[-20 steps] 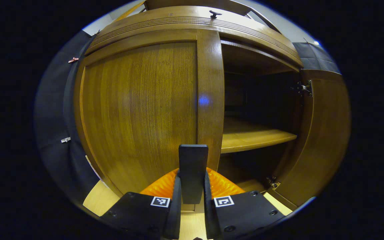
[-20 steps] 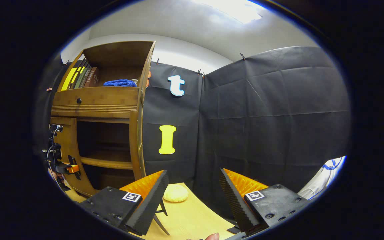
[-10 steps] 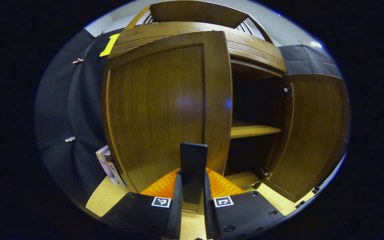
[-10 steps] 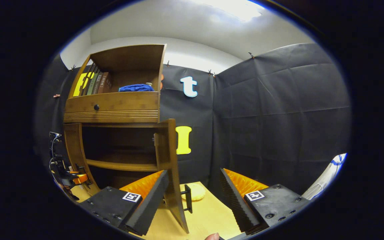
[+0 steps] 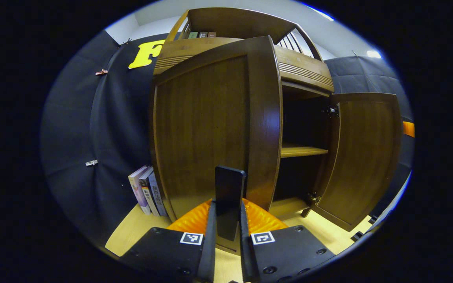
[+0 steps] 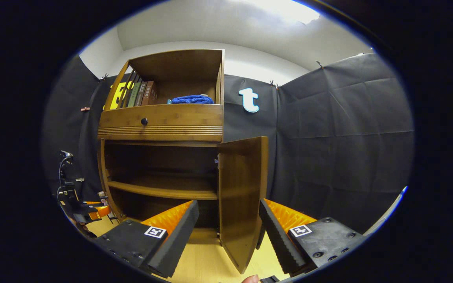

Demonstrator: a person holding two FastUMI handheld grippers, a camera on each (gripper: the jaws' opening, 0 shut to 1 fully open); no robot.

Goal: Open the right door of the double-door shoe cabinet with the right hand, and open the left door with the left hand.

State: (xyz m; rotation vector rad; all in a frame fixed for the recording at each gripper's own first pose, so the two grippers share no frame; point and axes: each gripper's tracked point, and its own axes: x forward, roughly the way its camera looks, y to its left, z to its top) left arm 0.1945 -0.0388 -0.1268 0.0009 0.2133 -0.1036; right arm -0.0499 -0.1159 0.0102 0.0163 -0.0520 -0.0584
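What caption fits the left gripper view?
Left tool clamps the left door's handle; right door stands open.

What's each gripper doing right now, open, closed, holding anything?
Left gripper: closed on the left door's handle.
Right gripper: open, holding nothing; the open right door stands ahead of it.

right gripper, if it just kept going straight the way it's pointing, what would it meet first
Probably the open brown wooden right door of the shoe cabinet. The open right gripper has that door's free edge standing in line between its spread fingers. Depth is unclear, so how near it is I cannot tell.
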